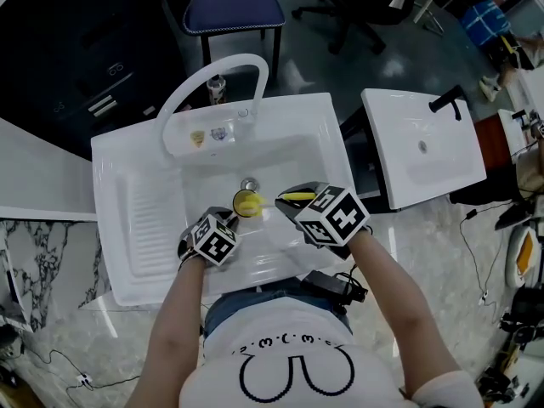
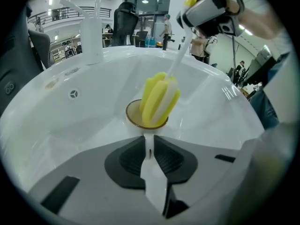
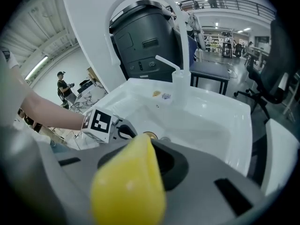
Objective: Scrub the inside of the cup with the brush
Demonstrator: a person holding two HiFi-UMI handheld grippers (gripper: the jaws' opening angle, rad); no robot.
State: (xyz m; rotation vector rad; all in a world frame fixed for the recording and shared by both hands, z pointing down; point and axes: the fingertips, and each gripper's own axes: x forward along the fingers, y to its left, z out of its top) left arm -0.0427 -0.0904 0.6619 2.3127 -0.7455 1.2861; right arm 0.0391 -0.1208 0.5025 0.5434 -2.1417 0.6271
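Head view shows the left gripper (image 1: 229, 219) low in the white sink (image 1: 289, 155), its 2 jaws pinching the handle of the cup (image 2: 134, 120) beside the drain (image 1: 249, 183). The brush (image 2: 159, 100) has its yellow-and-white sponge head inside the cup. The right gripper (image 1: 291, 202) clamps the brush's yellow handle.

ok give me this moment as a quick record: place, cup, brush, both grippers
place: white sink
cup: in the basin, held by its white handle
brush: yellow and white head partly inside the cup's mouth
left gripper: shut on the cup's handle
right gripper: shut on the brush's yellow handle
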